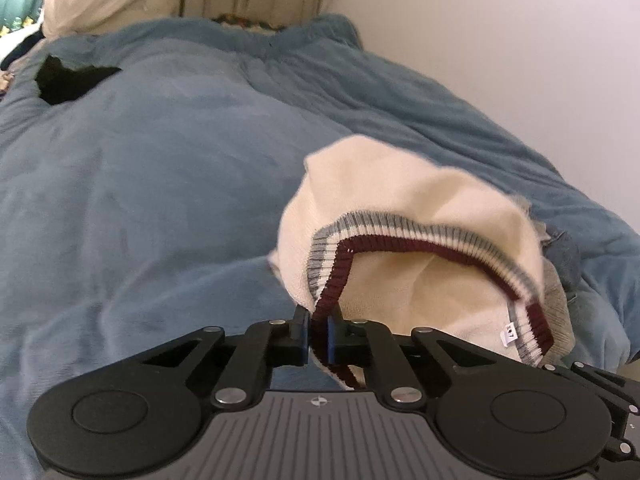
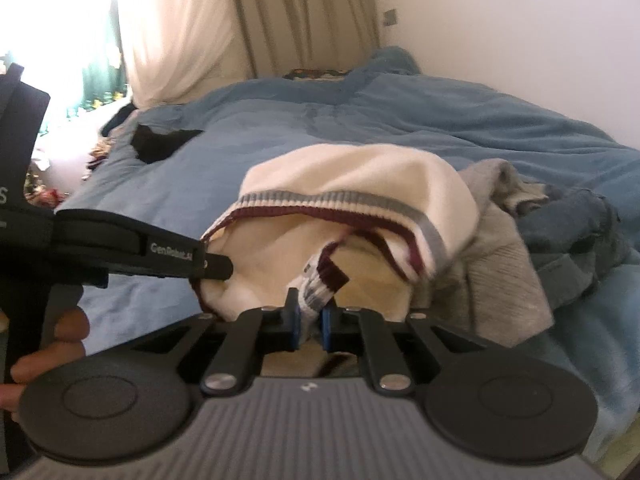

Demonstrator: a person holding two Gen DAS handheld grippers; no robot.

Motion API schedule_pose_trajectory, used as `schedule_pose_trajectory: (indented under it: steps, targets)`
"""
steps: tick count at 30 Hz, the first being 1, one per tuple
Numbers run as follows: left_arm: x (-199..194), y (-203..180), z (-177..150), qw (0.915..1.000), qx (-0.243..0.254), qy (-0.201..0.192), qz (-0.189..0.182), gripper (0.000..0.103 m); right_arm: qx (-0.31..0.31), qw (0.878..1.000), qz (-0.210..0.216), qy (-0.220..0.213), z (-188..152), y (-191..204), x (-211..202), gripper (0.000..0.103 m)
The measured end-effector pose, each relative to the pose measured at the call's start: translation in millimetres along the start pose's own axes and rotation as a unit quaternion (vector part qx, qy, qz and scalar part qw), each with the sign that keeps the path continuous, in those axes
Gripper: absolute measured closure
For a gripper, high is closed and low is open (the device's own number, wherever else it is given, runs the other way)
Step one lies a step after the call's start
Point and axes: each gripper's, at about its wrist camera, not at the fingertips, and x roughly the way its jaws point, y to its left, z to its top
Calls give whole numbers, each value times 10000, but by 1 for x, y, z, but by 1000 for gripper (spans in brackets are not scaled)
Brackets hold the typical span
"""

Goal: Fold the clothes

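A cream knit sweater (image 1: 420, 208) with a maroon, white and grey ribbed hem hangs over the blue bed. My left gripper (image 1: 318, 320) is shut on the ribbed hem. In the right wrist view the same sweater (image 2: 352, 172) is held up, its hem opening toward me. My right gripper (image 2: 310, 312) is shut on another part of the ribbed hem. The left gripper (image 2: 216, 266) shows there at the left, clamped on the hem's edge.
A blue duvet (image 1: 160, 160) covers the bed. A black garment (image 1: 68, 80) lies at the far left of it. A grey garment (image 2: 500, 240) and a dark blue garment (image 2: 572, 232) lie heaped at the right. Curtains (image 2: 280, 20) and a white wall stand behind.
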Motion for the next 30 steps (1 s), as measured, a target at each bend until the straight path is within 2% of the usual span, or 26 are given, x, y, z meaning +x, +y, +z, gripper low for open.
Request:
schedule_pose_trajectory:
  steps: [7, 12, 16, 23, 26, 28, 30]
  targets:
    - [-64, 59, -15, 9990, -331, -263, 144, 95, -377, 9982, 466, 17, 2, 76, -28, 93]
    - [-117, 114, -32, 9963, -607, -498, 342, 95, -631, 9934, 946, 164, -6, 150, -46, 93]
    - [-158, 158, -48, 9927, -758, -725, 588, 95, -942, 9858, 1363, 282, -19, 220, -61, 93]
    - [-206, 232, -81, 9806, -1466, -909, 936, 96, -1461, 9655, 2099, 494, -42, 333, -90, 93]
    - [-223, 250, -96, 9766, -1509, -993, 1166, 102, -1697, 9593, 2177, 591, -59, 367, -102, 93]
    - [-228, 259, -106, 9747, -1485, -982, 1352, 102, -1766, 9569, 2161, 805, -74, 382, -103, 92]
    - [-227, 266, -116, 9745, -1584, -852, 1340, 102, -1815, 9547, 2128, 1014, -91, 389, -101, 92]
